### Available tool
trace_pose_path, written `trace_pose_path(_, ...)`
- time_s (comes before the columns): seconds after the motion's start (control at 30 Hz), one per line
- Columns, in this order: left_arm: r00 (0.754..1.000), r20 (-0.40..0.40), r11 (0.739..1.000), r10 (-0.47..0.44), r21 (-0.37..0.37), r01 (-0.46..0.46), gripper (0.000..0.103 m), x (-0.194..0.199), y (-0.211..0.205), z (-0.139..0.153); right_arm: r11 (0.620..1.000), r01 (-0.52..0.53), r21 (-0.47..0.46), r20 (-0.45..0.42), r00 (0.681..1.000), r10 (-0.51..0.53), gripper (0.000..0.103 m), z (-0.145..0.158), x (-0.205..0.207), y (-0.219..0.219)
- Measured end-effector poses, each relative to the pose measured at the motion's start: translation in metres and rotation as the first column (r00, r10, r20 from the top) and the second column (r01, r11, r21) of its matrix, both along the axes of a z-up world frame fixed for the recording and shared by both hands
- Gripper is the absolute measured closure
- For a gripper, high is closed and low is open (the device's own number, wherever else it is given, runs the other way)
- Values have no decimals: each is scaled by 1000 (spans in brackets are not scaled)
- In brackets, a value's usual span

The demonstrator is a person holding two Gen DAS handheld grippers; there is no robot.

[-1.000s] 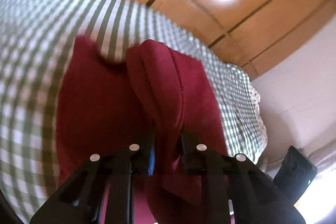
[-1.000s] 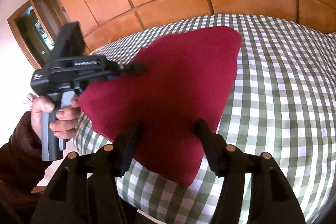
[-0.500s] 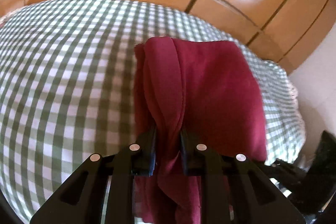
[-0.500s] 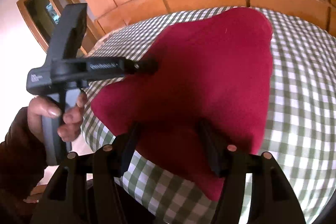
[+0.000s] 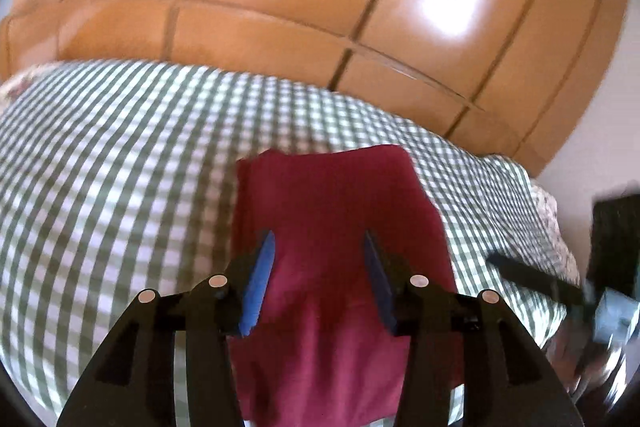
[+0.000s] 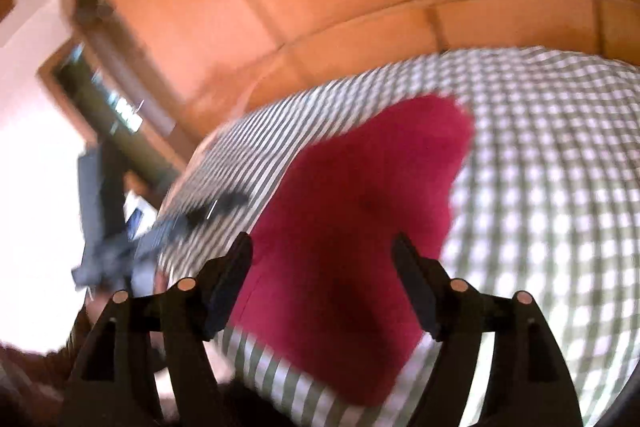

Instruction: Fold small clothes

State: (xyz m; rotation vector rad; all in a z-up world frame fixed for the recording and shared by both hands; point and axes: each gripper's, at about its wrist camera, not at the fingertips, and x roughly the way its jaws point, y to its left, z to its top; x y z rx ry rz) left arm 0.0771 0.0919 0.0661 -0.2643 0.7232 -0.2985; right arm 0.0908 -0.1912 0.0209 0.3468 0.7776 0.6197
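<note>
Left tool [image 5: 316, 259] gapes above red cloth [image 5: 340, 251] on bedspread [image 5: 120, 187].

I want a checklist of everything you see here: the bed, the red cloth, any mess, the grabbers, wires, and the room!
Surface: checked bedcover, green and white.
Job's things: red cloth lying folded on the bedcover, near its edge.
Clutter: nothing seen.
Grippers: left gripper open, jaws apart above the cloth, holding nothing; right gripper open, empty too.
Cables: nothing seen.
Surroundings: wooden panels behind the bed; white wall; views blurred.
</note>
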Motion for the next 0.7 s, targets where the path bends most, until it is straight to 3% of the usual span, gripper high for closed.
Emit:
trace_pose_path(0.13,998,-43,998,-41,53,44,59,8,-17,-15,998,67,-2,-56,996,-67,47,-6,35,3)
trace_pose_path(0.27,993,-114,996,-40,77,49,67,16,-15,-40,996,86,-4,-130,988,-85,48,-18,69,20)
trace_pose_path(0.43,992,-118,996,-44,68,52,67,11,-10,-55,992,121,-43,-189,974,-127,46,-39,109,33)
trace_pose_path(0.57,994,-105,996,-40,72,47,67,7,-10,-56,982,104,-156,-185,974,-133,47,-55,123,44)
trace_pose_path(0.63,995,-86,993,-43,105,52,67,4,-14,-55,983,97,-155,-174,977,-123,47,-51,122,42)
trace_pose_path(0.7,997,-67,990,-43,133,52,67,-2,-17,-54,983,121,-138,-101,986,-135,45,-34,111,38)
